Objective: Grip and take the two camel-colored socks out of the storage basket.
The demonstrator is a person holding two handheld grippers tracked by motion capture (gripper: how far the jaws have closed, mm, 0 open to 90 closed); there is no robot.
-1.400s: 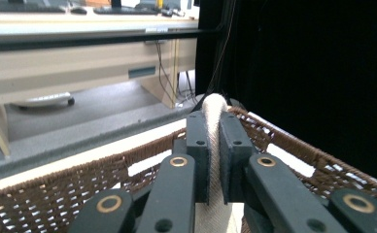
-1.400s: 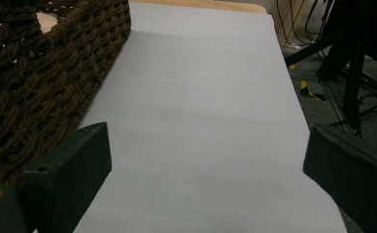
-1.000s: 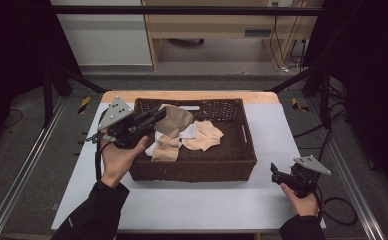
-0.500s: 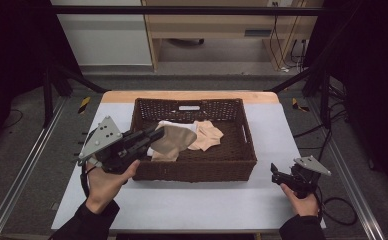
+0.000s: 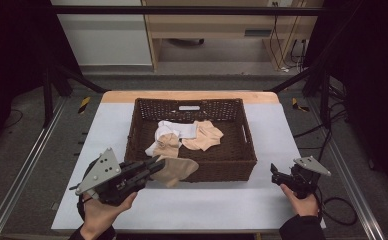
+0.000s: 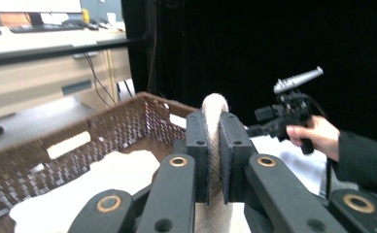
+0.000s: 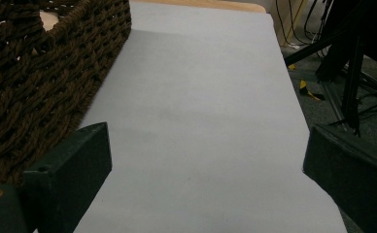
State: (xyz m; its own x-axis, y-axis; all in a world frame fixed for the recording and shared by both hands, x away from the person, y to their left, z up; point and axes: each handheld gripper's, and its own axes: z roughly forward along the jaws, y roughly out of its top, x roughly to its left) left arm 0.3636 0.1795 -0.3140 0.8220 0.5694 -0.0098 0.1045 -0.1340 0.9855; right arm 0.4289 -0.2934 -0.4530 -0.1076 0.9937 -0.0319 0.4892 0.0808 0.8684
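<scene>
The left gripper (image 5: 154,164) is clamping a beige sock (image 5: 178,170) between its black jaws, holding it over the near left part of a dark woven basket (image 5: 242,150), where the fabric is draping across the front rim and hanging down the outer wall. In the left gripper view the sock (image 6: 214,145) is running up between the two pressed-together jaws and curling over their tips, with the basket's woven wall (image 6: 128,114) lying beyond and pale cloth (image 6: 104,174) showing inside it. A person's left hand (image 5: 104,212) is gripping the tool from below, its grey three-cornered plate (image 5: 98,170) tilting up toward the camera.

The right gripper (image 5: 273,173) is resting low over the white table cover (image 5: 302,125), just beside the basket's near right corner, with its jaws spread wide and holding nothing. In the right gripper view those jaws are standing far apart at either edge, bare table cover (image 7: 201,121) lying between them and the basket's brown weave (image 7: 41,77) rising at the left. The person's right hand (image 5: 302,202) is holding this tool, and a black cable (image 5: 339,212) is trailing off the table edge.

Inside the basket, a second beige sock (image 5: 203,136), another beige piece (image 5: 168,142) and a white garment (image 5: 179,129) are lying together on the floor, touching one another.
</scene>
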